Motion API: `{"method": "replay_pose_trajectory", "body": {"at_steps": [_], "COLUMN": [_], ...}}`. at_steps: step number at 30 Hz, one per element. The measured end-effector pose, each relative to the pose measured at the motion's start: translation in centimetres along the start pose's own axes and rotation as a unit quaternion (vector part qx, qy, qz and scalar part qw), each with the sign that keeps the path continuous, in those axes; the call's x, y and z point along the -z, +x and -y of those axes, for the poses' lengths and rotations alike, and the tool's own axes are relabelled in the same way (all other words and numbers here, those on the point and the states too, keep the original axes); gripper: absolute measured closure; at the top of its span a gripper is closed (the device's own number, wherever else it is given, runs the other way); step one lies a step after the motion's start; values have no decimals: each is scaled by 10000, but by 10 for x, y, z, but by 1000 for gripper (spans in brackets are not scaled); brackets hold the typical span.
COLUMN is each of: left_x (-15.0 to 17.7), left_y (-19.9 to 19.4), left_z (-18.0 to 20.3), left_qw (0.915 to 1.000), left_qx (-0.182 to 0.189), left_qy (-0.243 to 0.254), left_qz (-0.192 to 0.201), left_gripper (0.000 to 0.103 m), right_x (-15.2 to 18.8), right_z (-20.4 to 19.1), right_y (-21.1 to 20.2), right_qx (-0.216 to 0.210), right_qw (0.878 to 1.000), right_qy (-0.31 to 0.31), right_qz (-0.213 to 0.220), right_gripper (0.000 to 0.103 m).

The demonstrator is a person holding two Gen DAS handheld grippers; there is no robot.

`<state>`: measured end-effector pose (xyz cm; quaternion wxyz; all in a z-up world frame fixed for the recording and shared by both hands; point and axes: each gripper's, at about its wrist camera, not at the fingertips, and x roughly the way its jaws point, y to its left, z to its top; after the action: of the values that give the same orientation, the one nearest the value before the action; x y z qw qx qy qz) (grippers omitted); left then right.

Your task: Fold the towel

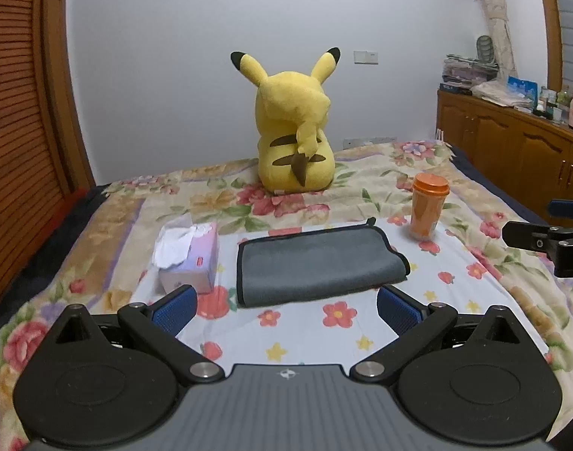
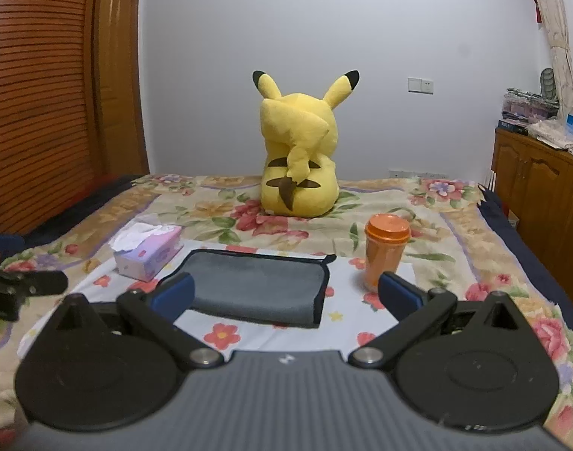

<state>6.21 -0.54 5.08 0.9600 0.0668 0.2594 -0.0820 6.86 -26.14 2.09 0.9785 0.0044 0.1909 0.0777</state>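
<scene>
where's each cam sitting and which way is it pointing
Left wrist: on the left claw, low over the bed, facing the grey towel and wall; its own open fingers show, the right claw at the right edge.
Right wrist: on the right claw, further right, facing likewise; own open fingers, left claw at left edge.
Shared: towel, tissue box, orange cup, Pikachu plush.

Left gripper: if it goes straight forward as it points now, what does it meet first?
Most likely the grey towel, lying flat directly ahead between the open fingers of the left gripper. The tissue box sits off to the left. Depth is uncertain.
</scene>
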Motion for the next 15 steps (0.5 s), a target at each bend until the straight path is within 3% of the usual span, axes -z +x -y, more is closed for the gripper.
{"method": "replay_pose_trajectory", "body": {"at_steps": [15], "left_x": [47], "left_y": [5], "left_z": [10], "left_qw": [9996], "left_qx": [-87], "left_qy": [-165], "left_qz": [-230], "left_gripper": [0], "right_x": [44], "right_z": [-20], "right_y": [-5], "right_qx": [-81], "right_qw": [9997], "right_qy": [1], "right_qz": [-240], "right_gripper": [0]}}
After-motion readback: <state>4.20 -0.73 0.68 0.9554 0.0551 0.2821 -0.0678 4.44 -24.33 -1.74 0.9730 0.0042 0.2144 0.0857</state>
